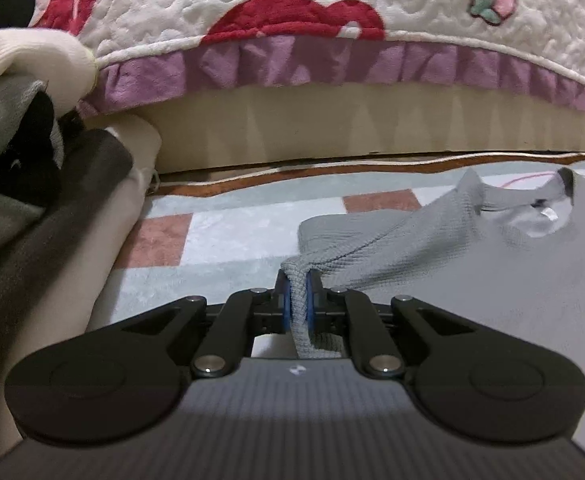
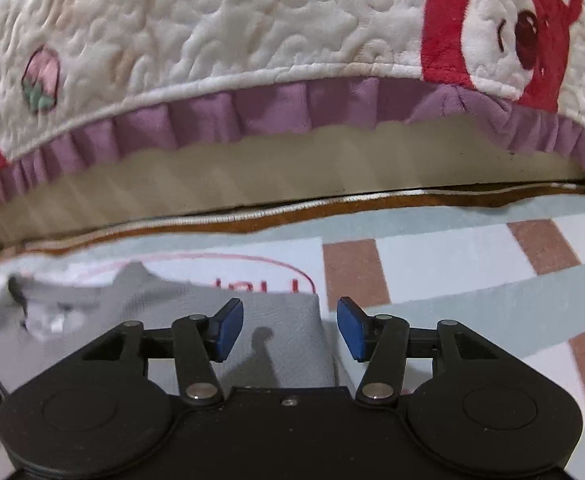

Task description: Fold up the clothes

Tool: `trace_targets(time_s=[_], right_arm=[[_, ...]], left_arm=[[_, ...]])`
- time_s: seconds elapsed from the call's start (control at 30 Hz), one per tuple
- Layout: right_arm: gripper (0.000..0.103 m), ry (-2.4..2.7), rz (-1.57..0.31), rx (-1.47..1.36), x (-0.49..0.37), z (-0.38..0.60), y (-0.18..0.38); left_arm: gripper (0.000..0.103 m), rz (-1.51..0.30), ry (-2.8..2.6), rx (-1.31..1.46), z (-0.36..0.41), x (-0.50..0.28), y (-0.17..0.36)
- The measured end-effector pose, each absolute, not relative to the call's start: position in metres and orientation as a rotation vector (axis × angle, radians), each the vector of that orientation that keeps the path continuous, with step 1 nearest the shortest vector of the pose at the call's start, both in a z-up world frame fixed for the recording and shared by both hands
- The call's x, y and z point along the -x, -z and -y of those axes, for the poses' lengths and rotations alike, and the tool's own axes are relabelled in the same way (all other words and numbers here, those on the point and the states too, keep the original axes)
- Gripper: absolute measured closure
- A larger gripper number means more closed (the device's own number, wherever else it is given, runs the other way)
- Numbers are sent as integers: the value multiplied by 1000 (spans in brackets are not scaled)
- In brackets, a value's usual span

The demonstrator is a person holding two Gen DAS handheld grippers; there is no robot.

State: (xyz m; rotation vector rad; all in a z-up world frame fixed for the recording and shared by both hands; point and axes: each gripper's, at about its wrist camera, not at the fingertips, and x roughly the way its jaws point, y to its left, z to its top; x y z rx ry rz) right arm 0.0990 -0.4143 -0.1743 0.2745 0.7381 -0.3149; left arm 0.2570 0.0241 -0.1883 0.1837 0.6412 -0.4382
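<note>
garment: we have a grey knit sweater point(image 1: 492, 264) lying flat on the checked rug point(image 1: 196, 236), collar toward the bed, just short of the quilt point(image 1: 292, 0) that hangs over the mattress edge.
left gripper point(image 1: 298, 300): we're clamped on the cuff end of the sleeve point(image 1: 376, 248); the sleeve runs taut from the shoulder to our pads.
right gripper point(image 2: 290, 328): jaws spread, holding nothing, hovering over the sweater's right edge point(image 2: 292, 320).
step: we judge a sleeve fold is in hand, the left sleeve being carried relative to the body.
next move: needs the cuff laid across the chest without dragging the body; the right gripper could pin the body if it slides.
side: a pile of clothes point(image 1: 24, 152) sits on our left.
</note>
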Motion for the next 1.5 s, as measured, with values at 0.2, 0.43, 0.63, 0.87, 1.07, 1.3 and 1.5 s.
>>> trace_targets(time_s=[0.2, 0.43, 0.63, 0.87, 1.07, 1.3, 1.5], right_arm=[[46, 307, -744, -307, -75, 403, 173], [44, 291, -815, -281, -7, 376, 173], [42, 287, -888, -105, 36, 339, 187], [31, 318, -867, -211, 72, 329, 193], [31, 412, -818, -557, 121, 341, 182], [30, 426, -749, -1190, 159, 352, 209], [31, 474, -572, -1244, 154, 338, 220]], left_arm=[[88, -686, 407, -183, -21, -253, 183], [56, -667, 535, -139, -35, -186, 154], [51, -673, 629, -189, -41, -123, 160], [50, -743, 595, -202, -42, -99, 180], [47, -693, 655, -201, -32, -86, 164], [47, -697, 716, -244, -6, -62, 168], [47, -682, 713, -259, -3, -56, 169]])
